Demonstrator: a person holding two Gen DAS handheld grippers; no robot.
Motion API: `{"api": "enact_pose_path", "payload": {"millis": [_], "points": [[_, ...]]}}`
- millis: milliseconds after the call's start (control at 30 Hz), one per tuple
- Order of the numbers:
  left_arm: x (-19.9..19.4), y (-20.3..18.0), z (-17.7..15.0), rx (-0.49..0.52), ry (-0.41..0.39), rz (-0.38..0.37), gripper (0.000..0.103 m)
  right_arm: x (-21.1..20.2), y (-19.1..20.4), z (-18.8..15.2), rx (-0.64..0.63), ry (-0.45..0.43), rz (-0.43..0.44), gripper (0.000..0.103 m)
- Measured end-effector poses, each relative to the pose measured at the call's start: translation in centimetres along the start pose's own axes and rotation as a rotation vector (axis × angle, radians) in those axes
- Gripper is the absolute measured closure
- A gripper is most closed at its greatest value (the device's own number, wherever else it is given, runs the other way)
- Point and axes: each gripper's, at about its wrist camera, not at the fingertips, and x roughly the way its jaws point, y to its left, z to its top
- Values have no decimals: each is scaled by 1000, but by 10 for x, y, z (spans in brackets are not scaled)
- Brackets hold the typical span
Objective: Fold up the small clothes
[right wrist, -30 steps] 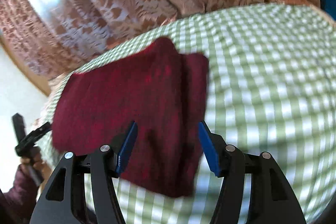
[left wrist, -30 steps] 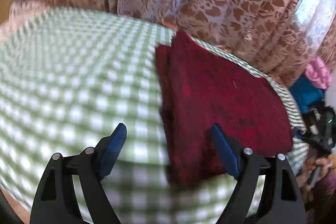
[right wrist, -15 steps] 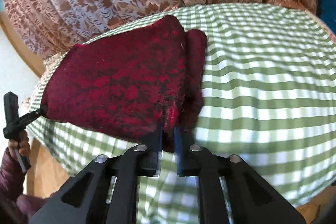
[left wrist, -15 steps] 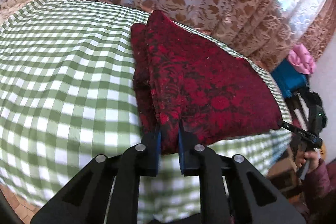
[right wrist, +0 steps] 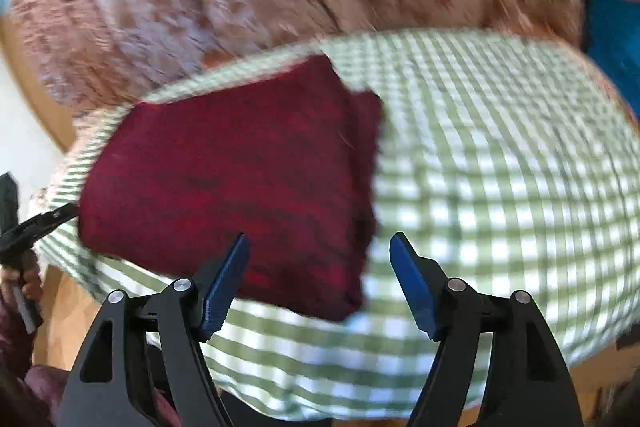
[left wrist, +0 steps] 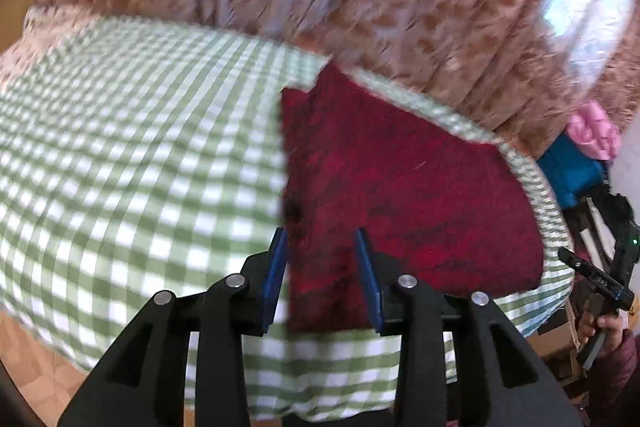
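Red cloth [left wrist: 400,195] lies folded near the checkered table [left wrist: 140,155] edge.

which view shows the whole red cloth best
The right wrist view: the red cloth lies whole on the checked tablecloth, all its edges in sight, only its near edge crossed by a tong finger. The left wrist view shows the red cloth too, blurred, with its near edge behind the tongs.

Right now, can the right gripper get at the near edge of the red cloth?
Probably yes. The right gripper hangs just short of the red cloth, jaws opening with nothing between them, and only bare checked tablecloth lies around it.
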Motion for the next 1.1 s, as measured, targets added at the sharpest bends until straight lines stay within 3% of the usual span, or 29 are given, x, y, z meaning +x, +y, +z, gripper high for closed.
{"api": "enact_pose_path", "payload": {"millis": [67, 200, 267, 333, 400, 500, 600, 700, 800, 933, 1100], "points": [[-1, -18, 1, 58, -23, -15, 70, -1, 23, 6, -65, -24, 31, 31], [26, -46, 0, 156, 7, 16, 70, 21, 66, 7, -189, -23, 50, 31], [49, -49, 2, 173, 28, 83, 70, 49, 86, 6, -274, -5, -8, 31], [69, -42, 5, 142, 59, 100, 74, 76, 91, 8, -332, -8, -80, 31], [84, -34, 9, 94, 85, 79, 75, 99, 81, 14, -330, -1, -109, 31], [85, -37, 9, 89, 75, 97, 75, 121, 64, 23, -244, -21, -62, 29], [74, -45, 8, 111, 58, 130, 74, 123, 73, 15, -276, -60, -99, 28], [59, -55, 11, 127, 21, 153, 58, 121, 73, 7, -269, -89, -105, 28], [45, -64, 17, 148, -35, 204, 50, 119, 78, 4, -272, -87, -127, 25], [38, -68, 24, 175, -58, 243, 49, 108, 83, 9, -270, -28, -87, 8], [37, -71, 27, 204, -84, 287, 49, 80, 88, 26, -240, -46, -32, 8]]}}
